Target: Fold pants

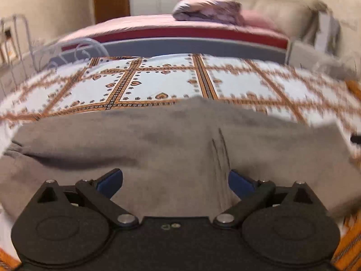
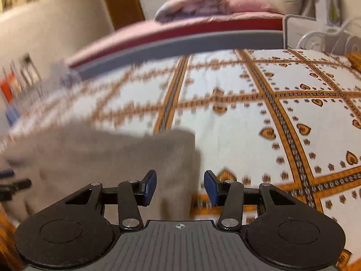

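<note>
Grey-brown pants (image 1: 158,140) lie spread across the patterned bedspread (image 1: 158,81), filling the lower half of the left wrist view. My left gripper (image 1: 175,184) is open, its blue pads wide apart over the cloth. In the right wrist view the pants (image 2: 108,158) lie at lower left, with their right edge running between the jaws. My right gripper (image 2: 180,186) is open over that edge, with the bedspread (image 2: 248,113) to its right. The left gripper's tip (image 2: 13,187) shows at the far left edge.
A second bed with a pink sheet (image 1: 158,26) and a folded pink quilt (image 1: 207,6) stands behind. A white metal bed frame (image 1: 22,43) is at the left, and shows at the far right in the right wrist view (image 2: 325,38).
</note>
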`<action>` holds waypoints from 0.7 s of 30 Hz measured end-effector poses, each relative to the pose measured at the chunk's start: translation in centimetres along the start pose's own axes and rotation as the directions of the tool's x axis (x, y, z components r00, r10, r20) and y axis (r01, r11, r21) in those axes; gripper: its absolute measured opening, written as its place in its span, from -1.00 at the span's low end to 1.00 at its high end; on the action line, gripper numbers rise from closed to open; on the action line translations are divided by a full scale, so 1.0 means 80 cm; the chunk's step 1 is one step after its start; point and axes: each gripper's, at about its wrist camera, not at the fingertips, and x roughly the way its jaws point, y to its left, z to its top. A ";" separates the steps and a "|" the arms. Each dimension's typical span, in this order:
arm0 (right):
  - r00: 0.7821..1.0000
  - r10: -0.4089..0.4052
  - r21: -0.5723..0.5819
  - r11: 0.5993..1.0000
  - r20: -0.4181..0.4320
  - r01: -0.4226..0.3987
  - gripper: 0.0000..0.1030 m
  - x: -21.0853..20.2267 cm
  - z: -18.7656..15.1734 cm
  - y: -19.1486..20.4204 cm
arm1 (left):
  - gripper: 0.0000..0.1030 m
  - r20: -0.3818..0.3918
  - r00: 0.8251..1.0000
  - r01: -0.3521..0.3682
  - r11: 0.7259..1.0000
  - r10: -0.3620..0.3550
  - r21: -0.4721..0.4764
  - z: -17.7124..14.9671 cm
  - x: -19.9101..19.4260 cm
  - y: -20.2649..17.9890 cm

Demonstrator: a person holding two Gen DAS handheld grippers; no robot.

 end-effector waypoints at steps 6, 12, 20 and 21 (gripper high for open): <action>0.998 0.025 0.029 0.999 0.051 -0.027 -0.08 0.029 0.028 -0.012 | 0.89 -0.037 0.999 0.015 1.000 -0.016 -0.013 0.017 0.059 -0.021; 0.998 -0.037 0.023 0.999 -0.054 0.038 -0.08 0.057 0.015 -0.013 | 0.74 -0.020 0.999 0.041 0.997 -0.043 -0.071 0.019 0.042 0.008; 0.997 0.051 -0.064 0.997 0.057 -0.047 -0.08 -0.001 0.013 0.016 | 0.73 0.066 0.990 -0.109 0.969 0.127 -0.222 -0.009 -0.060 0.164; 0.996 0.064 -0.067 0.996 0.054 -0.061 -0.08 -0.004 0.011 0.021 | 0.71 0.061 0.986 -0.133 0.954 0.154 -0.269 -0.018 -0.071 0.186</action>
